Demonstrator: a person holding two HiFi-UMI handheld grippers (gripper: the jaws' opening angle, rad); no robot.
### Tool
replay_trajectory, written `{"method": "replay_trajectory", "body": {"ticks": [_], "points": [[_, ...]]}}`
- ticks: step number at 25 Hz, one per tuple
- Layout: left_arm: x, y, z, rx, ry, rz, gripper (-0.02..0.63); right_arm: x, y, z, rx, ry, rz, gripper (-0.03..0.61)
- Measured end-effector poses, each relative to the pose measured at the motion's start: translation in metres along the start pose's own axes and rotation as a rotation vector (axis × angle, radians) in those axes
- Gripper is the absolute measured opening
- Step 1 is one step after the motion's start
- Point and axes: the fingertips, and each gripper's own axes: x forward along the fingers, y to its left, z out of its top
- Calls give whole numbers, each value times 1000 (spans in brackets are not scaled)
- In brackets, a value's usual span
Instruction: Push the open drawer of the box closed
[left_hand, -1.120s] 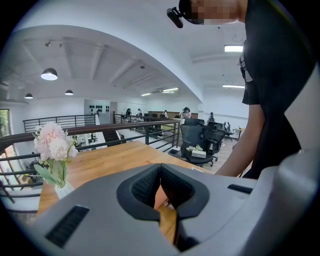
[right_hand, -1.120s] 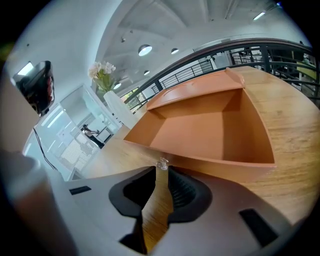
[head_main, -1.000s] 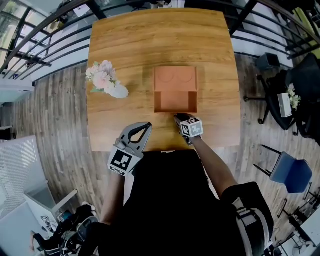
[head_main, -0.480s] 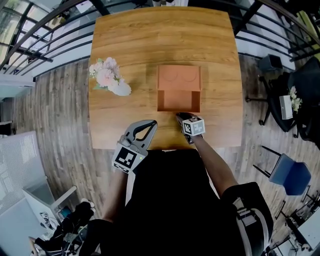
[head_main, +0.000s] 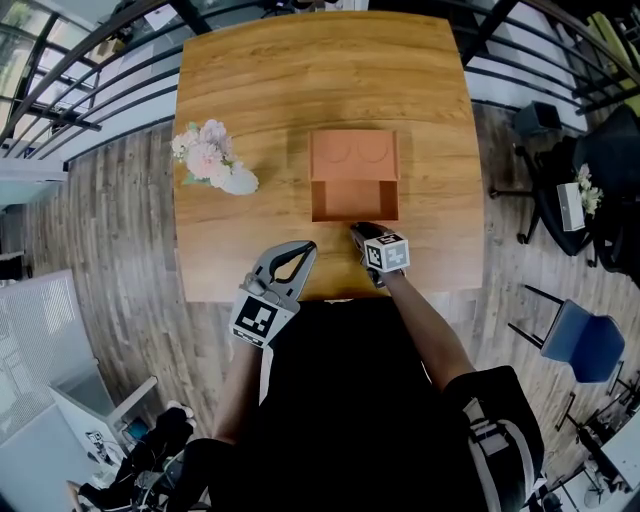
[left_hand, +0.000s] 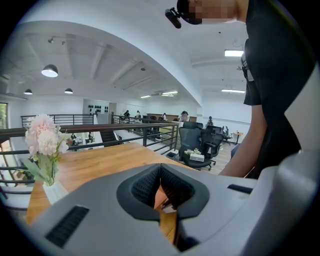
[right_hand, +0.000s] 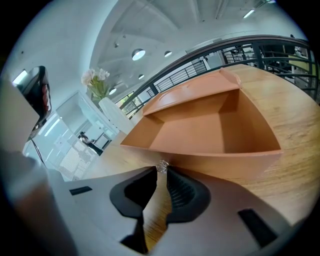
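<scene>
Between right hand-held gripper (head_main: 356, 230) jaws sits drawer knob (right_hand: 161, 166).

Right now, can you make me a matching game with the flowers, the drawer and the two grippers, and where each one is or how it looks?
Things:
1. flowers
2. drawer
3. left gripper
4. right gripper

Places or states:
A. jaws shut, tips at the drawer's front
B. pulled out of the box, empty
C. in a white vase on the left part of the table
D. jaws shut, by the table's near edge, apart from the box

Pairs: 1-C, 2-B, 3-D, 4-A.
</scene>
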Motion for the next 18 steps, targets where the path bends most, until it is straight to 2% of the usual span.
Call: {"method": "replay_trajectory", "body": {"ticks": [18], "points": [[0,1,-1,-9,-16,9,23,9,-5,14,-37,1,-16,77]]}}
